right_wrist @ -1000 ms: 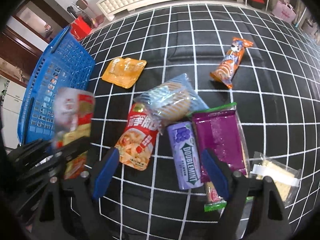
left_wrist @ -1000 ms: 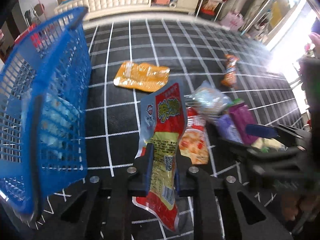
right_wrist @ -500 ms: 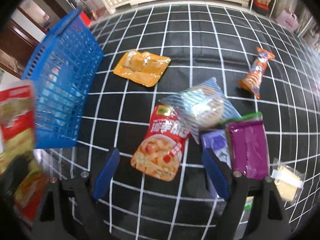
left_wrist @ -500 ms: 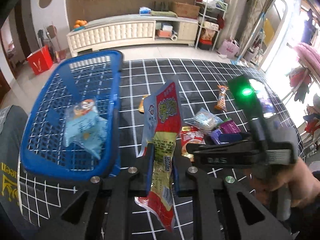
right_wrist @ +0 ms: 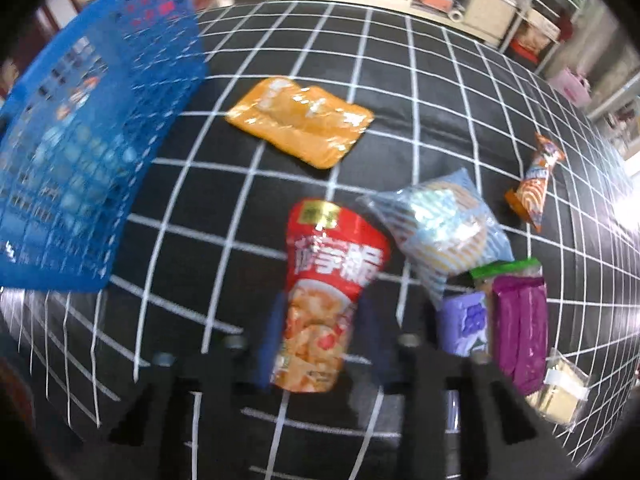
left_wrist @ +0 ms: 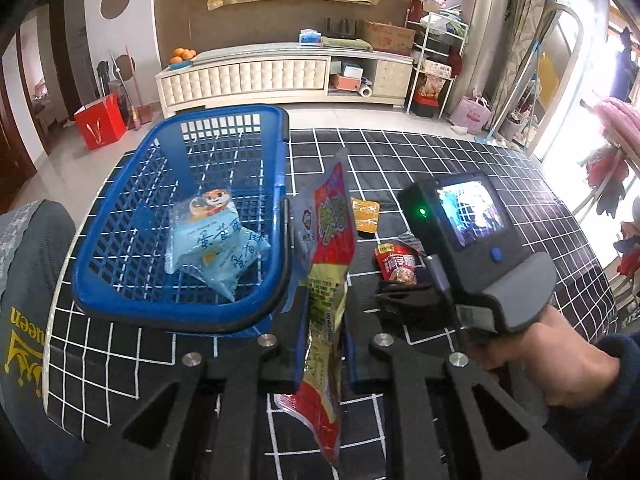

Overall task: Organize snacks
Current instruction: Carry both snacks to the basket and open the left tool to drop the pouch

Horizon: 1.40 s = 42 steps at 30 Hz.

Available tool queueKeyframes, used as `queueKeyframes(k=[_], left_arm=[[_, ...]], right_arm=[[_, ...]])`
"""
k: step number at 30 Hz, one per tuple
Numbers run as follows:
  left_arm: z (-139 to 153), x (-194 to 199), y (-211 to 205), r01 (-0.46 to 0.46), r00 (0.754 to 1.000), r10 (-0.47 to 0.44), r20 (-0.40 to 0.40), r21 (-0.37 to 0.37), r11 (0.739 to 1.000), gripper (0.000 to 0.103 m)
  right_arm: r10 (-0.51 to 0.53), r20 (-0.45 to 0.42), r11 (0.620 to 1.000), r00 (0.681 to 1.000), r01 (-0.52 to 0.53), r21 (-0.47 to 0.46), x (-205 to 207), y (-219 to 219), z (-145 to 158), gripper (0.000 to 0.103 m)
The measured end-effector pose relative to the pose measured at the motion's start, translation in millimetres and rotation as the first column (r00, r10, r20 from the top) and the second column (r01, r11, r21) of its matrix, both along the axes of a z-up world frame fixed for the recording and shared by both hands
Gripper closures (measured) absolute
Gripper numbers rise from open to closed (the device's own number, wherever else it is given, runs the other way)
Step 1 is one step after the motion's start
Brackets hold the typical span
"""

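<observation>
My left gripper (left_wrist: 325, 330) is shut on a long red and yellow snack packet (left_wrist: 330, 280), held upright just right of the blue basket (left_wrist: 276, 160). A light blue cake packet (left_wrist: 216, 246) lies inside the basket. My right gripper (right_wrist: 320, 328) has its jaws close around the lower half of a red shrimp-chip bag (right_wrist: 328, 284) lying on the black grid cloth; the view is blurred. The right gripper's body (left_wrist: 472, 240) shows in the left wrist view, over the same red bag (left_wrist: 396, 266).
On the cloth lie an orange flat packet (right_wrist: 300, 120), a striped blue bag (right_wrist: 440, 228), an orange wafer stick (right_wrist: 536, 184), purple gum (right_wrist: 466, 324), a purple bar (right_wrist: 520, 328) and a clear cracker pack (right_wrist: 560, 392). The basket's wall (right_wrist: 92, 140) stands at left.
My left gripper lifted the red and yellow packet up beside the basket rim. My right gripper moved left and down onto the red shrimp-chip bag and its jaws narrowed around it.
</observation>
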<state>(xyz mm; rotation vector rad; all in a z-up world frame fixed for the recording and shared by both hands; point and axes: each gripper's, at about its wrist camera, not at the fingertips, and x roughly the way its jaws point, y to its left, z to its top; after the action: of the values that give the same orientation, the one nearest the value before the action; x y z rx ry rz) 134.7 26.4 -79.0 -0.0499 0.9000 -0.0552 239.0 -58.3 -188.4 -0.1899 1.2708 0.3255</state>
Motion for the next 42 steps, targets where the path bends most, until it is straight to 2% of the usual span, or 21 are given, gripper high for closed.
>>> queueKeyframes(k=[5,12,17,25,32,42], left_arm=[[0.5,-7.1,4.5,-0.010,1.000,0.010,0.003,-0.003,1.000,0.093],[12.9,-19.5,6.7,-0.008,0.999,0.008,0.039,-0.001,1.000,0.093],[26.8,-32.7,8.3,-0.007,0.997,0.005,0.077,0.016,1.000,0.093],[50.5,-39.2,26.7,-0.015,0.992,0.011,0.126,0.033,0.999,0.094],[69.2,-26.6,55.7,-0.014,0.989,0.003,0.148,0.075,0.997,0.094],[76.6,20.6,111.8,0.005,0.994,-0.009,0.113,0.034,0.999,0.093]], right_arm=[[0.016,0.046,0.999,0.999,-0.019,0.044,-19.1,-7.0,15.6,0.071],[0.094,0.176,0.989,0.980,-0.112,0.097,-50.4,-3.8,79.8,0.072],[0.141,0.270,0.975,0.953,-0.181,0.128,-77.9,5.2,126.5,0.072],[0.186,0.366,0.948,0.912,-0.265,0.178,-90.6,27.1,181.5,0.072],[0.228,0.423,0.928,0.877,-0.327,0.178,-87.8,46.6,205.5,0.071],[0.229,0.404,0.921,0.886,-0.331,0.204,-51.3,82.5,202.8,0.071]])
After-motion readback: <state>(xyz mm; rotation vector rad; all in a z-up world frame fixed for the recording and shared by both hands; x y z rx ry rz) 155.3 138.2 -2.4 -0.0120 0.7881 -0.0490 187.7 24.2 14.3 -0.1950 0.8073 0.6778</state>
